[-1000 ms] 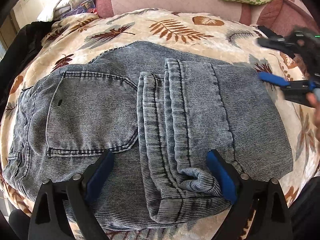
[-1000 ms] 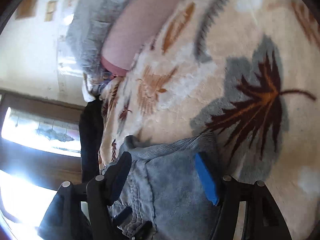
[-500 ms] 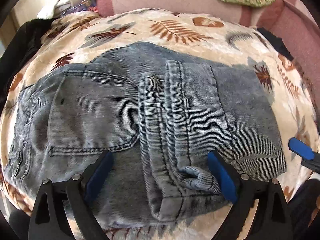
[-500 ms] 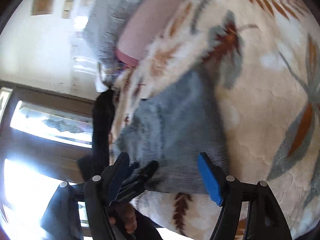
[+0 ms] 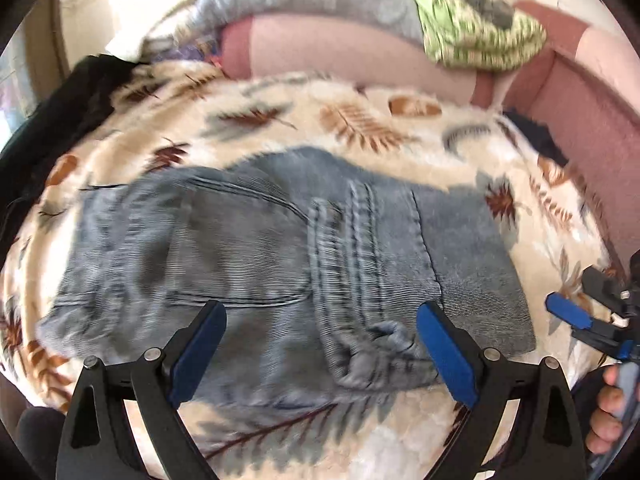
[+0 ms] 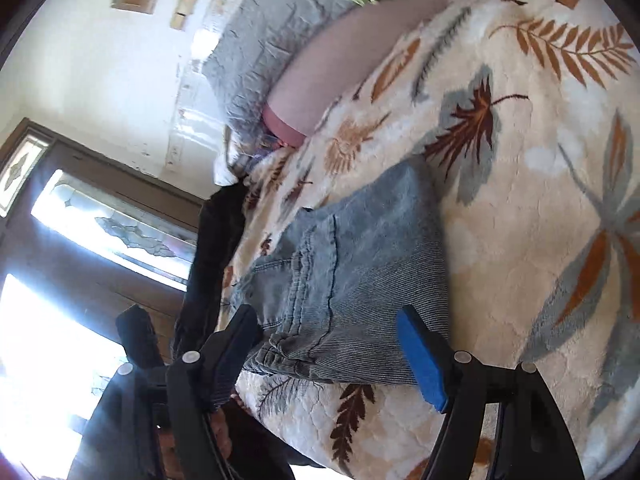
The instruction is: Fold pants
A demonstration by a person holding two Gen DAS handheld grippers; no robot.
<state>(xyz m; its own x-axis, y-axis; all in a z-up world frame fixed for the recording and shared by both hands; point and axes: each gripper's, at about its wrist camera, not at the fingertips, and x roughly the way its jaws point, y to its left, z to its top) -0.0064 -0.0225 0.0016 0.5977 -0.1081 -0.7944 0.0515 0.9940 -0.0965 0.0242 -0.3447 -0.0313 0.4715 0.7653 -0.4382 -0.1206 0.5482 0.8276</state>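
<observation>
Leaf-print blanket (image 5: 400, 440) over a pink sofa (image 5: 360, 56) carries the work; green cloth (image 5: 480, 36) sits on the sofa back at 1 o'clock.

Left wrist view: pants (image 5: 280, 264) lie centre frame, folded into a compact block, back pocket at 9 o'clock, doubled leg hems stacked toward 3. Left gripper (image 5: 320, 352) hangs above the near edge, fingers spread wide, nothing between the pads. Versus a second ago the denim looks smaller and more sofa shows, so this hand has lifted off. Right gripper (image 5: 580, 324) is at 4 o'clock, off the cloth edge; earlier it was up at 2.

Right wrist view: frame is rolled, window at 9 o'clock. Pants (image 6: 352, 272) run from centre toward 7, folded edge nearest. Right gripper (image 6: 332, 348) fingers straddle that edge but don't pinch it; they have just been opening further.

Read: fold laid down and released, both hands clearing. Pants look essentially done, maybe one more halving.
</observation>
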